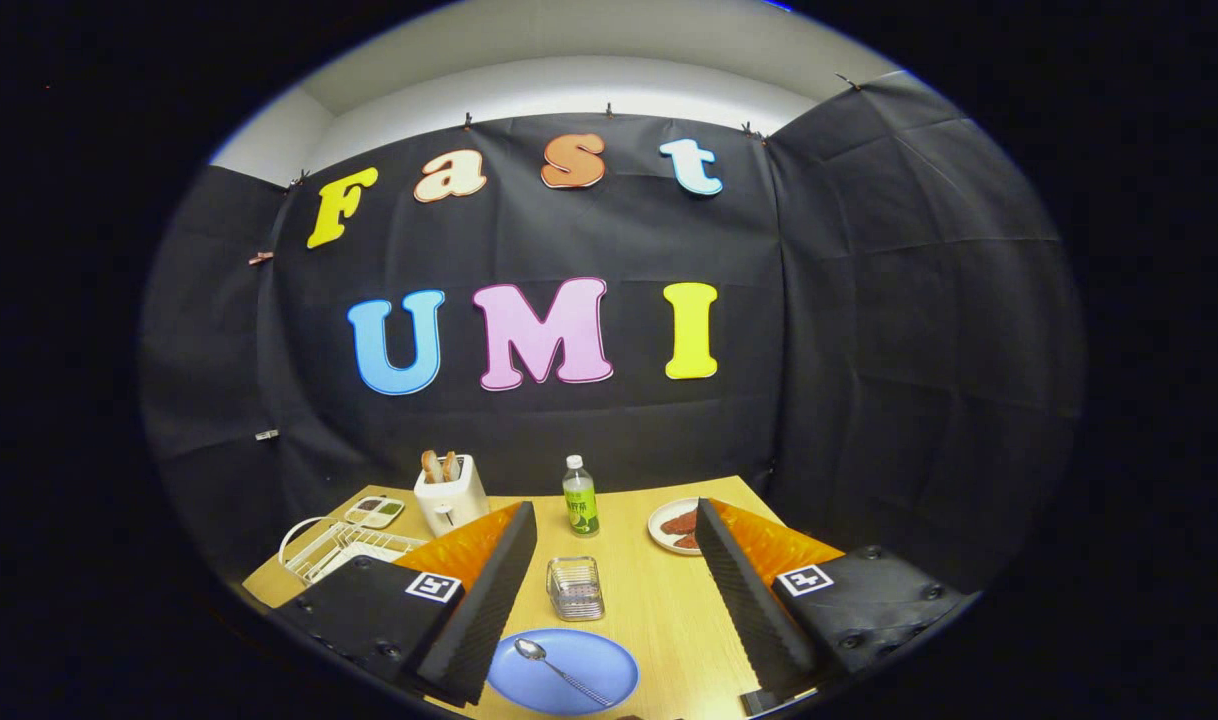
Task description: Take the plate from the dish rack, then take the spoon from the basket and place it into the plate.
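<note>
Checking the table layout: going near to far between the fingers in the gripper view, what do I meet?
Blue plate holding the spoon → empty wire basket → green bottle. The hand-held gripper is open, holding nothing.

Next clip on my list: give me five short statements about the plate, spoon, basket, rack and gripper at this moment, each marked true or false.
1. The spoon lies on the blue plate. True.
2. The gripper is shut on the spoon. False: its fingers stand wide apart and hold nothing.
3. The blue plate still stands in the dish rack. False: it lies flat on the table, between the fingers.
4. The small wire basket sits on the table just beyond the plate. True.
5. The green-labelled bottle lies on its side. False: it stands upright, beyond the basket.
</note>
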A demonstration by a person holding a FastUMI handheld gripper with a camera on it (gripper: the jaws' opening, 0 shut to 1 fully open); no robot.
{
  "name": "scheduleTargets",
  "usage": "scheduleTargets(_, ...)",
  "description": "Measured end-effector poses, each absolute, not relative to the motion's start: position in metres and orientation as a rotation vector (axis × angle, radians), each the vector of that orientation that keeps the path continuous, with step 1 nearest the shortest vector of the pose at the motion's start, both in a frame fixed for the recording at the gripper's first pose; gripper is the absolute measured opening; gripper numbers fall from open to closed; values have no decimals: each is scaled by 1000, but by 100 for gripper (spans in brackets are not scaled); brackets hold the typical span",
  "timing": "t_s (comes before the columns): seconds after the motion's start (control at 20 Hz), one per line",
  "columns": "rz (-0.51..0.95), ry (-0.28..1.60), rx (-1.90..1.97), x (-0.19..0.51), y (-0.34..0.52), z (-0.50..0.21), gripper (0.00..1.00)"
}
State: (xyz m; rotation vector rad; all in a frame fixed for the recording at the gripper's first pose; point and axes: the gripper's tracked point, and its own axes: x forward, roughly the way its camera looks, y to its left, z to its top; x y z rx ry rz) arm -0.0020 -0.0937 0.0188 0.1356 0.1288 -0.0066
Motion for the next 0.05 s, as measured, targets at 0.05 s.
scheduleTargets(0.05, -14, 127, 136, -4, -93, 21, 98)
